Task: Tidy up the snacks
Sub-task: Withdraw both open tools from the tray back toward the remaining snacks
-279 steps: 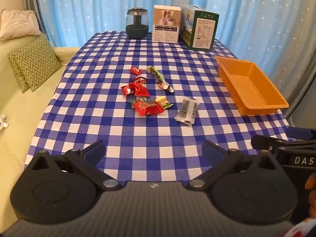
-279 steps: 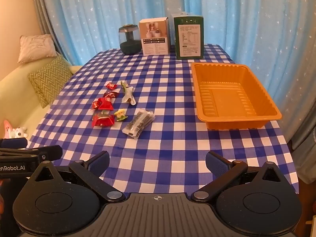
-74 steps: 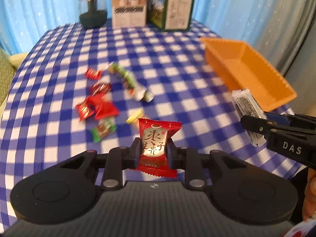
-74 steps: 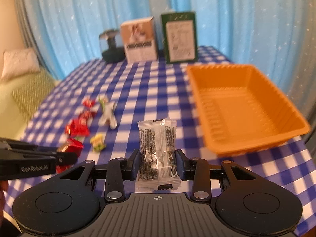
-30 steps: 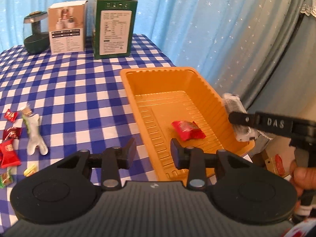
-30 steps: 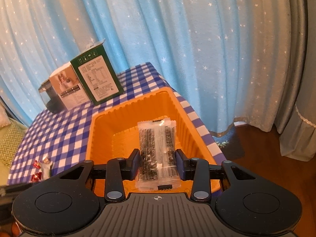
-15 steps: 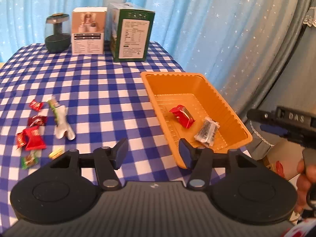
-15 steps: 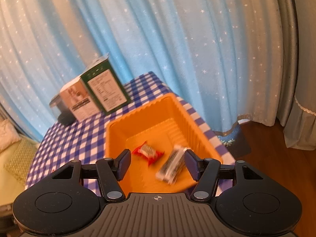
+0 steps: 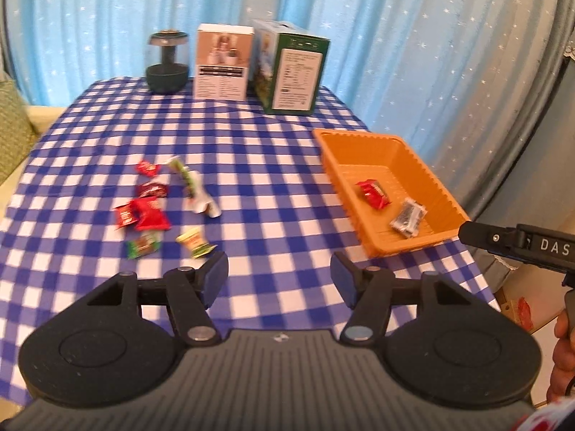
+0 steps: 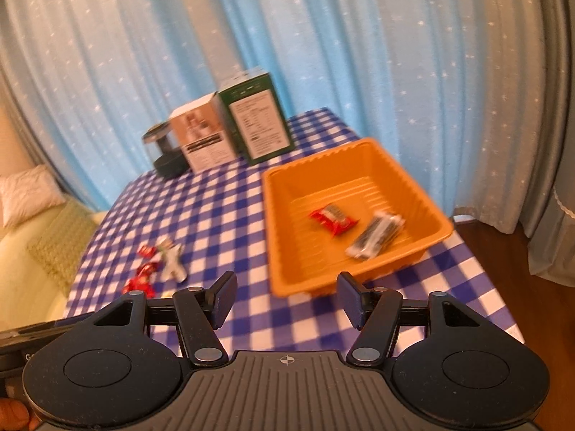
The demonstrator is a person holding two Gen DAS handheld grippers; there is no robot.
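Tray (image 9: 433,183) w/ red snack (image 9: 373,194) & clear packet (image 9: 408,217), both grippers wide, empty

— What differs from the start?

— The red packet (image 9: 372,194) and the clear dark-seed packet (image 9: 408,218), once in the pile on the table (image 9: 273,165), now lie in the orange tray (image 9: 399,147), the seed packet at about 4 o'clock from the red one.

— And the claws?

— The left claw (image 9: 279,280) and right claw (image 10: 286,299), which gripped those packets, now gape empty, pulled back from the tray.
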